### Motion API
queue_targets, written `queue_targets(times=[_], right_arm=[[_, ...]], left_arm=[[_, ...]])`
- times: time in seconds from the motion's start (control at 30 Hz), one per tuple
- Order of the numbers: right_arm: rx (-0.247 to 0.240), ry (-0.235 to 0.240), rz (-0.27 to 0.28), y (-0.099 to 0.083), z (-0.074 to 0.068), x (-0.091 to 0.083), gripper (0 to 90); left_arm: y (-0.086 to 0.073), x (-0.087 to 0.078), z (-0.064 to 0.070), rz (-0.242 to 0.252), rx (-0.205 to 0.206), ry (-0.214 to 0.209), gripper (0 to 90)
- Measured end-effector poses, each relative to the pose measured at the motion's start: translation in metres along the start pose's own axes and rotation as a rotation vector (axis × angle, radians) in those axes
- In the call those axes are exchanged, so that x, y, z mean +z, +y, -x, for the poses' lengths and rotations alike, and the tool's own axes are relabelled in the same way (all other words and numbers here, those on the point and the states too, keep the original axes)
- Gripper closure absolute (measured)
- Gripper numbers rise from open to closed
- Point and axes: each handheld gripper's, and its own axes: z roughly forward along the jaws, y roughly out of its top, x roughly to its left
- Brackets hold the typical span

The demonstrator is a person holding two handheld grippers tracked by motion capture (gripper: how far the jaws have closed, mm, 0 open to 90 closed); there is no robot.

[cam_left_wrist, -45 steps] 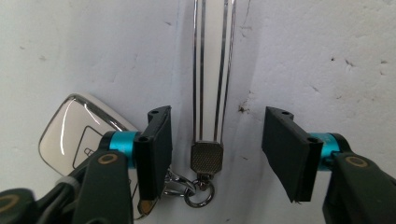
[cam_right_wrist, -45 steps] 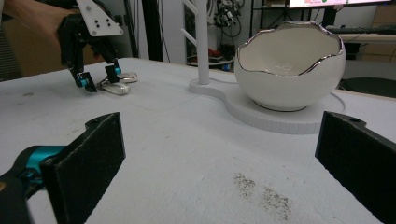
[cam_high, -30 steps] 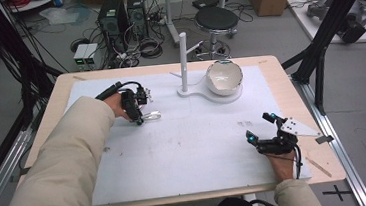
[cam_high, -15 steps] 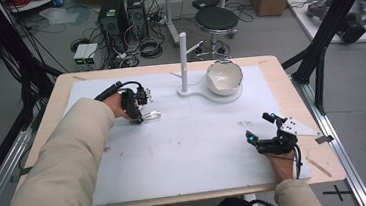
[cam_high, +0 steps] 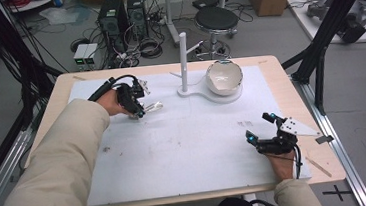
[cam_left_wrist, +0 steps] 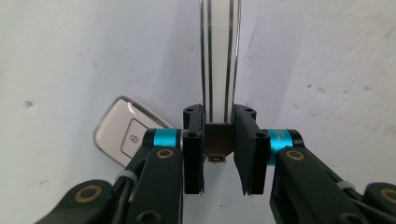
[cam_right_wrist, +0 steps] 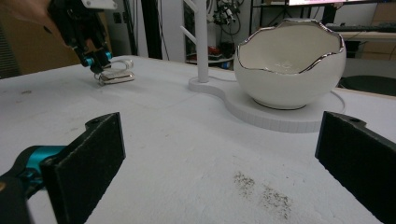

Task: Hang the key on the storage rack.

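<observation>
Two hand-held grippers are seen on a desk covered by a white, slightly scuffed mat, with pale wood showing at the desk's edges (cam_high: 273, 70).

Nearest, at the right, the right hand-held gripper (cam_high: 260, 127) is rested low on the mat, its black foam-faced jaws spread wide with nothing between them. It appears to be parked out of the way while the other hand works. A small patch of dark specks (cam_right_wrist: 261, 191) is seen on the mat just ahead of it.

Farther off, at the left, the left hand-held gripper (cam_high: 138, 108) is tipped down towards the mat by a hand in a beige sleeve (cam_high: 56, 164). Its jaws are drawn narrow around a small, dark, fine-meshed tab (cam_left_wrist: 218, 139) at the end of a flat white strap with thin dark edge lines (cam_left_wrist: 219, 56). The strap is laid straight along the mat, away from the jaws. Whether the tab is actually pinched cannot be told, though the pose suggests a grasp in progress. Just beside the left jaw, a car key fob (cam_left_wrist: 125, 135) is laid flat: a rounded white slab with a bright metallic rim and a lock button.

Farthest, right of centre, a flat white stand base (cam_high: 196, 90) is seen, carrying a slim white post with short side pegs (cam_high: 183, 58). On the base's round end, a glossy white bowl shaped like a cracked eggshell, with a jagged silver rim (cam_high: 224, 77), is set upright. It looks empty.
</observation>
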Motion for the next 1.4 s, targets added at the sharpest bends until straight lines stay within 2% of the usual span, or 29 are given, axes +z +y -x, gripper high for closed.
queue_targets(times=[0.27,0.47,0.53,0.57,0.7,0.93,1.07,1.17,1.3,1.4], right_arm=[[0.004,0.0,-0.005,0.0,-0.001,0.0,0.6],[0.005,-0.005,-0.004,0.0,-0.001,0.0,0.6],[0.004,-0.003,-0.004,0.0,-0.001,0.0,0.6],[0.005,-0.004,-0.004,0.0,-0.001,0.0,0.6],[0.005,-0.004,-0.004,0.0,-0.001,0.0,0.6],[0.004,-0.003,-0.008,0.0,-0.001,0.0,0.6],[0.002,-0.002,-0.009,0.0,-0.001,0.0,0.6],[-0.002,-0.005,-0.007,0.0,-0.001,0.0,0.6],[0.003,-0.002,-0.009,0.0,-0.001,0.0,0.6],[0.004,-0.002,-0.009,0.0,-0.001,0.0,0.6]], left_arm=[[-0.001,-0.034,0.008,0.176,-0.047,0.011,74.2],[0.003,-0.053,0.013,0.268,-0.062,0.014,74.2],[0.004,-0.057,0.014,0.299,-0.078,-0.001,74.2],[0.005,-0.06,0.014,0.321,-0.09,0.006,74.2],[0.011,-0.068,0.012,0.415,-0.137,-0.027,74.2],[0.028,-0.071,0.012,0.501,-0.144,-0.038,74.2],[0.035,-0.067,0.012,0.524,-0.152,-0.069,74.2],[0.043,-0.065,0.013,0.549,-0.141,-0.08,74.2],[0.052,-0.062,0.013,0.586,-0.152,-0.092,74.2],[0.057,-0.059,0.013,0.594,-0.155,-0.099,74.2]])
